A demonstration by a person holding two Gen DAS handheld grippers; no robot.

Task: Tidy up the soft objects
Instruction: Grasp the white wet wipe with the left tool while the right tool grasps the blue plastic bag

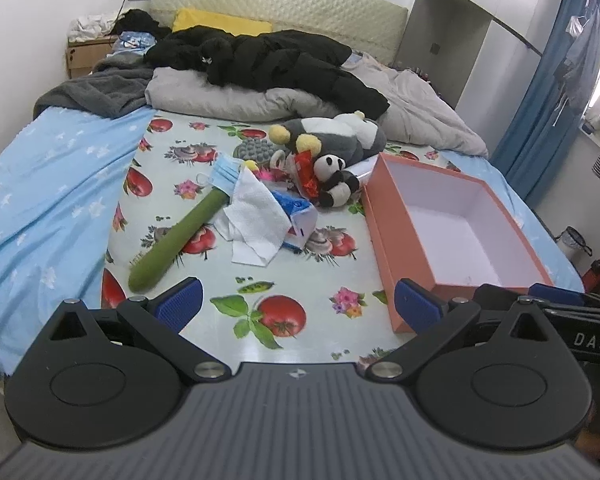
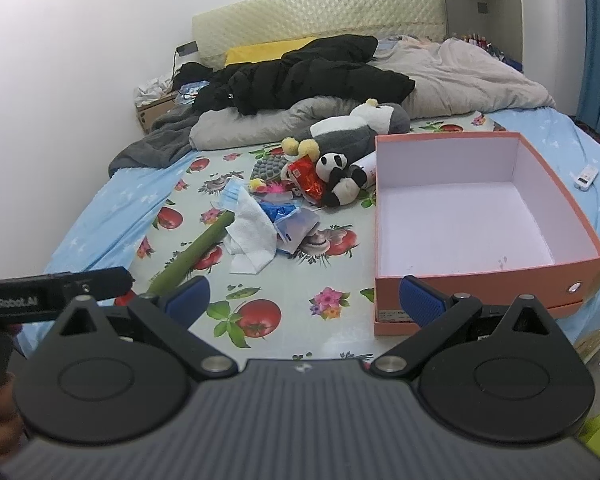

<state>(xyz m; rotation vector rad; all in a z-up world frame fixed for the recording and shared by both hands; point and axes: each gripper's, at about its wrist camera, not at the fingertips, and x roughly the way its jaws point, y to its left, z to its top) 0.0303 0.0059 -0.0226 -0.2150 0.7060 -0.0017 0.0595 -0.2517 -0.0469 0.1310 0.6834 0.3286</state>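
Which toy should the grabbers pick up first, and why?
Probably the panda: it lies right beside the empty box, and both grippers, left and right, are open and hold nothing. I would move the right one forward to it.

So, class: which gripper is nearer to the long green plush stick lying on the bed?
Left. The left gripper has the green plush stick just ahead of its left finger. The right gripper sits further right, facing the orange box, stick off to its left.

Orange box (image 2: pixel 480 280) white inside; fruit-print cloth (image 1: pixel 300 264); green tube (image 1: pixel 176 240)
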